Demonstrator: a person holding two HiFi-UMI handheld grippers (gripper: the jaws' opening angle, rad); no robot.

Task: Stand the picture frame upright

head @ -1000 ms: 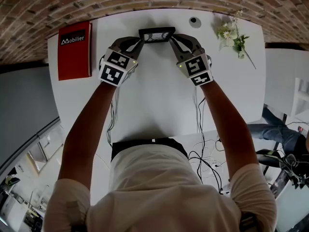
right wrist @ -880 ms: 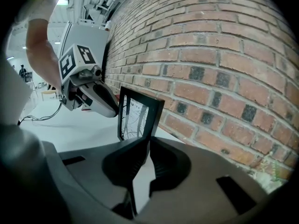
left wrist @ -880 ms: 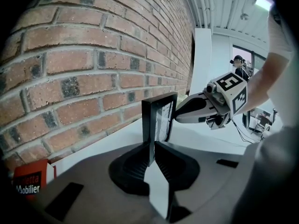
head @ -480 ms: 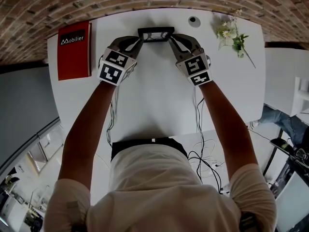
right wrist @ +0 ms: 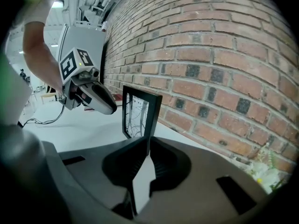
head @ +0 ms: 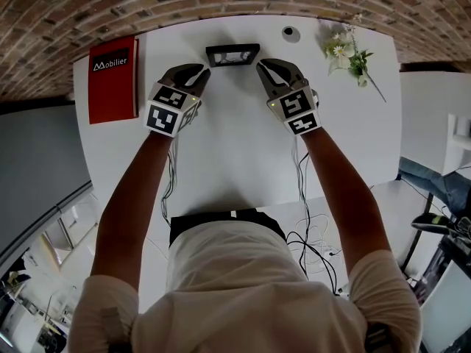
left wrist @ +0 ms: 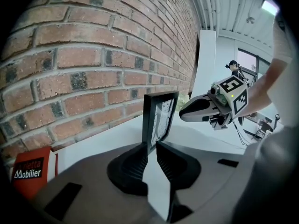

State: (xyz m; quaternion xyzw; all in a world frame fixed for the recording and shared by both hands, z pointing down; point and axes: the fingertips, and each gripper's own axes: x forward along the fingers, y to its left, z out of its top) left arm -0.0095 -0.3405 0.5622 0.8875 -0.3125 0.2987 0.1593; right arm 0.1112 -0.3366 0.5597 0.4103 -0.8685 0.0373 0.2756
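Picture frame (head: 232, 54) stands upright, untouched. Left gripper (head: 199, 71) and right gripper (head: 262, 67) flank the frame. The left's jaws have just been opening; both pairs are narrowly apart and empty.

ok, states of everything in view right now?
Black rectangular picture frame: upright, free of both grippers.
Left gripper: jaws have just been opening, nothing between them.
Right gripper: jaws slightly apart, empty.
Red booklet: closed, lying flat.
White flower sprig: lying on the white table.
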